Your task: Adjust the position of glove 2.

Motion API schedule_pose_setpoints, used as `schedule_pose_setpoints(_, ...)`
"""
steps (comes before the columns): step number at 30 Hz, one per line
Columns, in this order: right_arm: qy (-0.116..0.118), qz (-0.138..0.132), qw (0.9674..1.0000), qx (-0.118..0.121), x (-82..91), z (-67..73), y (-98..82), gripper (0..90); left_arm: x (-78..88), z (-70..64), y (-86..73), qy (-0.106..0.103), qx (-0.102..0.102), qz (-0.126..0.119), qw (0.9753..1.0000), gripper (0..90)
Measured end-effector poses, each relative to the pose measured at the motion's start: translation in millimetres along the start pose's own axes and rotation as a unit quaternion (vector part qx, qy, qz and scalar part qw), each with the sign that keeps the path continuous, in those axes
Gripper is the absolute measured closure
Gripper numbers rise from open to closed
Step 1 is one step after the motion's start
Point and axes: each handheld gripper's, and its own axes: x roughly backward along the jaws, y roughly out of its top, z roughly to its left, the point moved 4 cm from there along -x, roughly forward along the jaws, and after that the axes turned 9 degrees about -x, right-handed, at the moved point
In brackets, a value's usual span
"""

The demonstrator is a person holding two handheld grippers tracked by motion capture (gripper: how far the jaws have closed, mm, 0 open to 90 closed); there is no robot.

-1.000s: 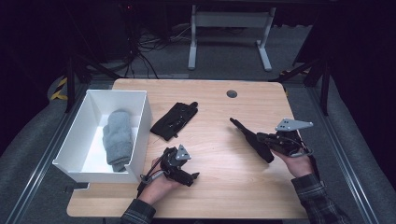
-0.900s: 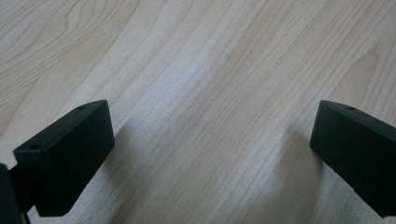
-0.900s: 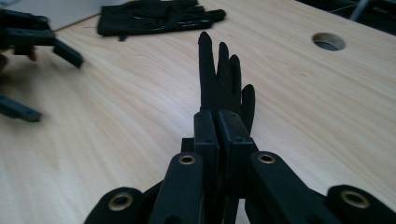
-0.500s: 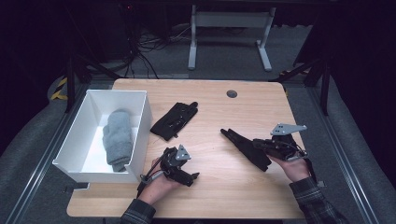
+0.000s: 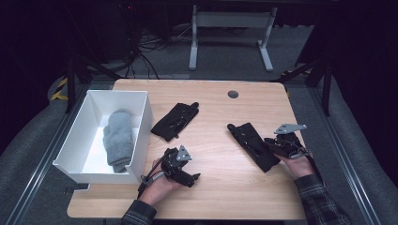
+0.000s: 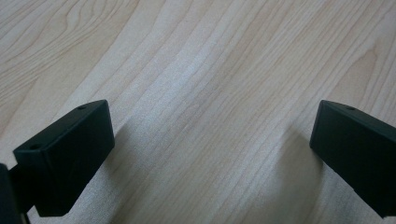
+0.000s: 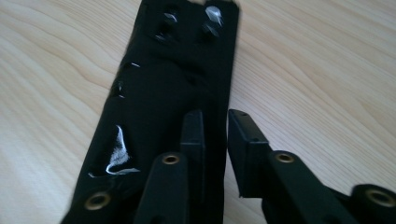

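Observation:
A black glove [image 5: 251, 143] lies flat on the wooden table [image 5: 220, 192] at the right. My right gripper [image 5: 268, 143] is at its near end, low over the wood. In the right gripper view the glove [image 7: 159, 84] stretches away from the jaws, its edge lying in the narrow gap of the right gripper [image 7: 215, 122]. The jaws have just been opening and the pads do not press the fabric. A second black glove [image 5: 176, 121] lies at the table's middle. My left gripper [image 5: 187, 172] rests near the front edge, and in its own view it [image 6: 212, 135] is wide open over bare wood.
A white box [image 5: 141, 101] stands at the table's left with a grey glove [image 5: 119, 138] inside. A dark round grommet [image 5: 233, 94] sits near the far edge. A metal desk frame [image 5: 230, 28] stands on the floor beyond.
My right hand has sunk and shifted left, bringing the black glove down from a raised tilt to lie flat on the table. Its jaws have parted. The left hand has kept still.

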Motion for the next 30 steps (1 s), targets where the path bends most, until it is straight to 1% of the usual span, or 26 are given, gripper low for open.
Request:
schedule_pose_setpoints(2,-0.008,0.003,0.9999,-0.006,0.2,-7.1,-2.6,73.9,-0.1,-0.1,0.4,-0.001,0.002,0.001,1.0,0.2)
schedule_pose_setpoints(3,-0.013,0.003,0.9999,-0.008,1.6,-9.7,-3.4,72.8,0.6,0.5,1.0,0.001,0.004,0.005,1.0,0.8)
schedule_pose_setpoints(4,-0.011,-0.001,0.9999,-0.01,3.8,-11.3,-3.8,73.5,1.7,1.1,2.2,0.004,0.009,0.01,0.9999,2.7)
schedule_pose_setpoints(5,-0.009,-0.004,0.9999,-0.01,5.9,-11.7,-4.0,75.2,3.2,2.0,3.9,0.008,0.014,0.014,0.9998,6.3)
schedule_pose_setpoints(7,-0.002,-0.007,0.9999,-0.007,9.5,-10.2,-4.6,82.0,6.0,5.2,6.8,0.029,0.017,0.014,0.9993,15.9)
schedule_pose_setpoints(8,0.004,-0.009,0.9999,-0.004,10.1,-8.4,-4.9,83.4,7.0,6.7,7.7,0.035,0.021,0.016,0.999,18.3)
schedule_pose_setpoints(9,0.005,-0.008,1.0,-0.001,10.3,-6.8,-5.1,84.1,7.6,9.0,9.4,0.041,0.033,0.016,0.9985,23.8)
schedule_pose_setpoints(11,0.012,-0.006,0.9999,0.003,9.9,-3.0,-5.9,87.2,8.6,15.5,15.1,0.044,0.051,0.005,0.9977,35.5)
schedule_pose_setpoints(12,0.016,-0.006,0.9998,0.005,9.4,-1.0,-6.4,88.0,9.3,19.2,18.1,0.05,0.055,0.009,0.9972,45.4)
schedule_pose_setpoints(13,0.02,-0.006,0.9998,0.006,9.2,0.4,-6.9,89.0,9.8,23.1,21.3,0.058,0.057,0.008,0.9966,52.8)
schedule_pose_setpoints(14,0.02,-0.006,0.9998,0.006,9.2,0.4,-6.9,89.0,9.8,23.1,21.3,0.058,0.057,0.008,0.9966,58.5)
schedule_pose_setpoints(15,0.024,-0.004,0.9997,0.007,8.9,1.7,-7.5,89.7,10.1,29.8,25.0,0.067,0.067,0.01,0.9955,58.5)
schedule_pose_setpoints(16,0.025,-0.002,0.9997,0.009,9.0,3.5,-8.1,90.0,10.0,33.9,27.2,0.07,0.075,0.013,0.9946,68.2)
schedule_pose_setpoints(17,0.029,-0.001,0.9995,0.011,8.6,4.5,-8.3,90.0,9.3,38.8,29.6,0.08,0.082,0.018,0.9932,73.3)
schedule_pose_setpoints(18,0.031,0.0,0.9994,0.011,8.4,5.9,-8.4,90.0,8.7,42.9,31.6,0.083,0.086,0.021,0.9925,81.1)
schedule_pose_setpoints(19,0.034,0.001,0.9994,0.012,8.1,6.9,-8.6,90.0,8.3,47.9,33.8,0.087,0.092,0.024,0.9916,85.8)
schedule_pose_setpoints(20,0.034,0.001,0.9994,0.012,8.1,6.9,-8.6,90.0,8.3,47.9,33.8,0.087,0.092,0.024,0.9916,90.0)
schedule_pose_setpoints(21,0.038,0.003,0.9992,0.014,7.6,8.0,-8.9,90.0,7.5,53.4,35.9,0.097,0.096,0.026,0.9902,90.0)
schedule_pose_setpoints(22,0.041,0.004,0.999,0.015,7.0,9.1,-9.3,90.0,7.3,57.5,37.8,0.098,0.101,0.025,0.9897,90.0)
schedule_pose_setpoints(24,0.045,0.006,0.9988,0.019,6.9,10.3,-9.7,90.0,7.3,65.2,41.4,0.107,0.107,0.026,0.9882,90.0)
schedule_pose_setpoints(26,0.053,0.006,0.9984,0.018,7.4,10.9,-10.6,90.0,6.3,73.3,44.6,0.116,0.112,0.025,0.9866,90.0)
schedule_pose_setpoints(27,0.055,0.007,0.9983,0.018,7.8,11.0,-11.8,90.0,4.9,78.6,46.7,0.122,0.116,0.027,0.9853,90.0)
schedule_pose_setpoints(28,0.058,0.01,0.9981,0.019,8.1,11.1,-13.7,90.0,3.8,83.0,48.4,0.127,0.123,0.023,0.984,90.0)
schedule_pose_setpoints(29,0.059,0.012,0.998,0.019,8.4,11.0,-15.3,90.0,2.6,86.4,49.5,0.129,0.129,0.023,0.983,90.0)
schedule_pose_setpoints(30,0.06,0.013,0.998,0.019,8.8,11.0,-16.4,90.0,0.6,93.1,51.1,0.138,0.13,0.029,0.9815,90.0)
